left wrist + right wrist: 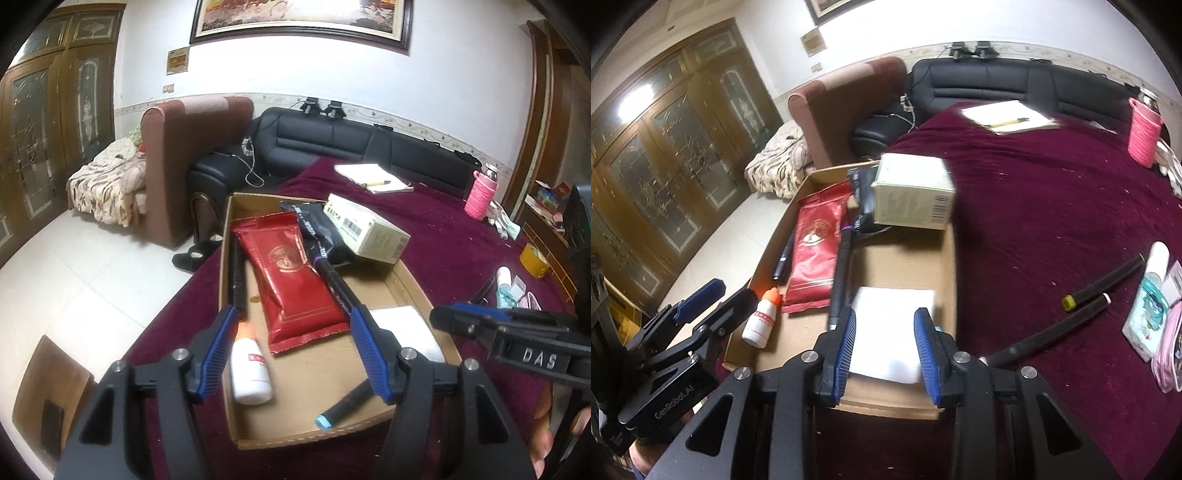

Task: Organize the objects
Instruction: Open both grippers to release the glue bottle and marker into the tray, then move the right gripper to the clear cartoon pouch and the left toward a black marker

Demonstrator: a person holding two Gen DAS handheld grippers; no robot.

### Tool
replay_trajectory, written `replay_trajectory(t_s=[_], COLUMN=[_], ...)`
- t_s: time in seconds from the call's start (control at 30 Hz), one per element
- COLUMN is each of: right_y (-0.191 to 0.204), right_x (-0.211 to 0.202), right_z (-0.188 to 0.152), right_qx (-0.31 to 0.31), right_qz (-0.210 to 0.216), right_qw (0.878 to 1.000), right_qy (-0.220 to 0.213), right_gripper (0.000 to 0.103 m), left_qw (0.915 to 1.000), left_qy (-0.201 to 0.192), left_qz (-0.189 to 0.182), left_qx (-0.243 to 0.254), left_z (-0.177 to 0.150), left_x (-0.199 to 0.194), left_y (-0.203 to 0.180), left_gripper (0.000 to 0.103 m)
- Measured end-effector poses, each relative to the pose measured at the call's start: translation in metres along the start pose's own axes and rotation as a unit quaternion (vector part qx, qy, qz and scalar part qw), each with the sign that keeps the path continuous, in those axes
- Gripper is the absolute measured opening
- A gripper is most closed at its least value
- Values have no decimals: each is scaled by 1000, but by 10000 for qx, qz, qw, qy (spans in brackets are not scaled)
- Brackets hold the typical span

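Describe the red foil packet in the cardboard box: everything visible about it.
The red foil packet is a flat, glossy, sealed pouch with crimped ends, thin gold border lines and a round gold emblem at its middle. It lies flat on the floor of the cardboard box, lengthwise. A black pen lies along one long side, a dark marker along the other. Its near corner sits close to the white bottle. No gripper touches it.

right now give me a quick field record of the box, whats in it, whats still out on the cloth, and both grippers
box: cardboard box on maroon cloth
inside: red packet, white bottle, white pad, pale carton, blue-capped marker
still out: two black markers, pink pouches
left gripper: open, empty
right gripper: open, empty
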State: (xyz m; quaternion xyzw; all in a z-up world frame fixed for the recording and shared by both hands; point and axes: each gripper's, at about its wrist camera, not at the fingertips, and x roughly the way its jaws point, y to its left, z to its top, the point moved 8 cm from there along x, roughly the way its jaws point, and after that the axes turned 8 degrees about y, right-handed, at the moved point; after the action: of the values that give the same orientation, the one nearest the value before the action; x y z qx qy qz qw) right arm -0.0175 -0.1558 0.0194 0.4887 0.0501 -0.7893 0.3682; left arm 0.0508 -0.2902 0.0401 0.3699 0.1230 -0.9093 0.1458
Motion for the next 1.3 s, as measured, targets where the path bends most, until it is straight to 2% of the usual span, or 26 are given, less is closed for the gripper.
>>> replay_trajectory(t_s=[0.2,0.33,0.4,0.53,0.73,0.87,0.97,1.07,1.17,1.23,1.3], right_y=[-38,-87,-111,-174,-240,-285,-306,-315,-317,-317,-315], right_x=[-20,-45,-56,-81,-109,-121,-121,-113,-105,-104,-102], right_z=[-8,-13,-15,-23,-35,-50,-59,-65,-64,-65,-65], right_qx=[304,789,1033,1671,2277,2727,2967,3130,3171,3204,3183], right_qz=[54,29,-26,-337,-553,-884,-1099,-1036,-1040,-1045,-1075], right_qw=[9994,9962,9935,9821,9657,9507,9418,9388,9387,9376,9379], right_qy=[-134,-365,-478,-803,-1120,-1179,-1134,-993,-863,-855,-864], right_gripper=[36,36,40,45,47,65,72,77,83,90,91], left_qw=[9997,9991,9987,9964,9904,9814,9720,9627,9571,9566,9552], left_qy=[-8,-10,-7,110,280,464,613,714,843,873,935], left_qz=[-84,-150,-181,-429,-618,-739,-756,-636,-477,-273,-206], left_qx=[216,393,477,723,1202,1708,2137,2532,2732,2765,2802], left_z=[-1,-1,0,-4,-11,-17,-23,-29,-31,-30,-32], left_x=[-3,-4,-3,3,13,24,39,58,78,89,99], left_y=[-18,-34,-43,-74,-125,-171,-206,-235,-252,-254,-255], left_gripper=[63,63,63,63,63,66,67,68,69,70,71])
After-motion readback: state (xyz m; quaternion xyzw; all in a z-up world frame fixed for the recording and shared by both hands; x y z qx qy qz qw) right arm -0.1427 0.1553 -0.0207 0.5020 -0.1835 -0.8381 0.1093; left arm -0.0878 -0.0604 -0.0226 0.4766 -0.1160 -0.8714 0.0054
